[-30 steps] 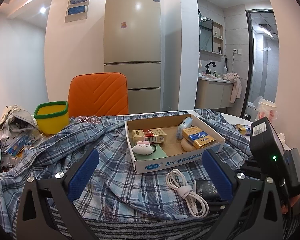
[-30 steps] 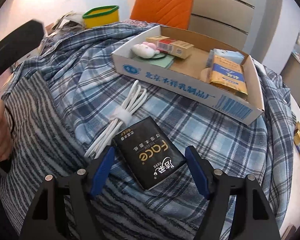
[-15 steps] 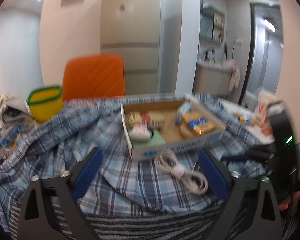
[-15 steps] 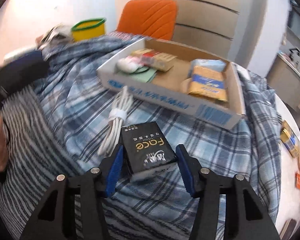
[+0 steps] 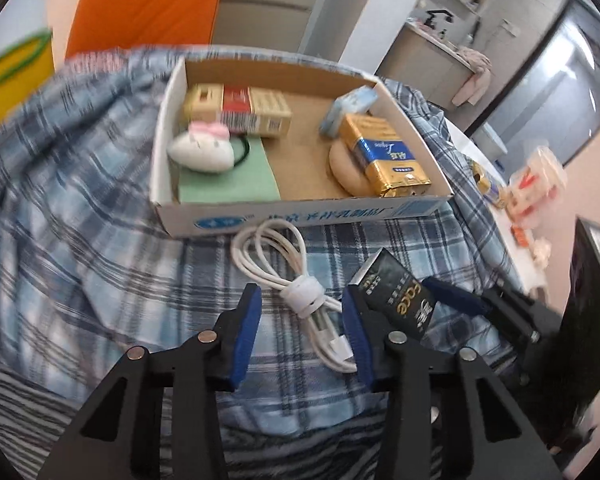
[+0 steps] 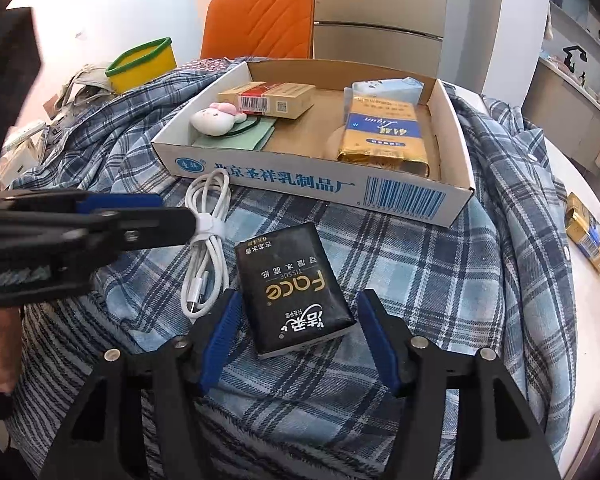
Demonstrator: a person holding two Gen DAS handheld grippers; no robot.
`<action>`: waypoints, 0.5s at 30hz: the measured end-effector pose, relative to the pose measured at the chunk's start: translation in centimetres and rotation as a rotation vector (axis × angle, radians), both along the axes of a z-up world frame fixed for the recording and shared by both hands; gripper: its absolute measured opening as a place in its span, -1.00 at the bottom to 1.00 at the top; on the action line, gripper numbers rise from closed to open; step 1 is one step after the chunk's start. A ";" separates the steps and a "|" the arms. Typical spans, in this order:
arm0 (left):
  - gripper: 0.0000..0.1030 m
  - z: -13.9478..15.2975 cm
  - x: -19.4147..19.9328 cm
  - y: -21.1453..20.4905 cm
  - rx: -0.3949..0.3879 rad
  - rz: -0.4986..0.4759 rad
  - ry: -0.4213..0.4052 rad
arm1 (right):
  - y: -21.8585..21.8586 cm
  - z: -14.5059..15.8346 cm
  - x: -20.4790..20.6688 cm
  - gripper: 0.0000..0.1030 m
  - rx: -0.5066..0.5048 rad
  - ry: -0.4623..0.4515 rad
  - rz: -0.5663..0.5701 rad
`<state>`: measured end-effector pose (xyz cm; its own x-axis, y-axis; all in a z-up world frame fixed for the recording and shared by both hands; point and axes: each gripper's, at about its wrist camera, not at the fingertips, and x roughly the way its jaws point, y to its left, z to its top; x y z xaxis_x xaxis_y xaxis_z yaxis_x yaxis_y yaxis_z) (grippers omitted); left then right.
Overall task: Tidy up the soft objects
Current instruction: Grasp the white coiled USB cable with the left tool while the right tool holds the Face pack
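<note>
- Left gripper (image 5: 302, 330) was closing over the cable (image 5: 296, 292); the bundle lay between its blue pads, not yet pinched, with a gap on each side.
- Cable lay on the plaid cloth (image 6: 420, 280), just in front of the box's (image 6: 312, 188) near wall, toward that wall's left end. Its long axis ran from the looped end by the box back toward the person, plug ends nearest the left gripper.
- The white tie band (image 5: 304, 294) sat just ahead of the left pads, near mid-bundle. Pads stood either side of the long axis, so the closing line crossed the bundle: judged a good setup for a pinch.
- Right gripper (image 6: 296, 328) was opening around the tissue pack (image 6: 296, 284). The pack lay flat on the cloth between the pads, with a clear gap on the right pad; released, by the look of it.
- Tissue pack lay just right of the cable, short of the box's near wall, long axis pointing roughly from the right gripper toward the box.
- Left gripper was the nearer to the cable, the right to the pack; the two stood close, so crowding seemed possible.
- Box already held a plush (image 6: 216, 118) and cartons.
</note>
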<state>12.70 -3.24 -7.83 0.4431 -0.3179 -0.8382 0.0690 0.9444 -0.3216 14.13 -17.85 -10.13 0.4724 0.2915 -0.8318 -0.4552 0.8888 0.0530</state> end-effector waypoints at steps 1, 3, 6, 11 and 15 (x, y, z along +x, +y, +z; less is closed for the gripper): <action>-0.22 -0.3 0.3 0.0 -0.017 0.005 0.022 | 0.1 0.0 0.0 0.13 -0.004 -0.003 0.005; -0.29 -0.6 0.8 -0.1 -0.025 0.013 0.044 | 0.4 0.0 -0.2 0.06 -0.019 -0.012 0.016; -0.32 -1.1 1.3 -0.5 -0.019 0.031 0.070 | 0.6 0.1 -0.4 0.03 -0.029 -0.025 0.018; -0.64 -0.9 1.1 -0.2 -0.026 0.032 0.045 | 0.2 0.4 -0.4 0.02 -0.018 -0.041 -0.004; -0.91 -0.2 0.4 0.1 -0.003 0.008 -0.005 | -0.5 0.8 -0.2 0.02 0.004 -0.058 -0.039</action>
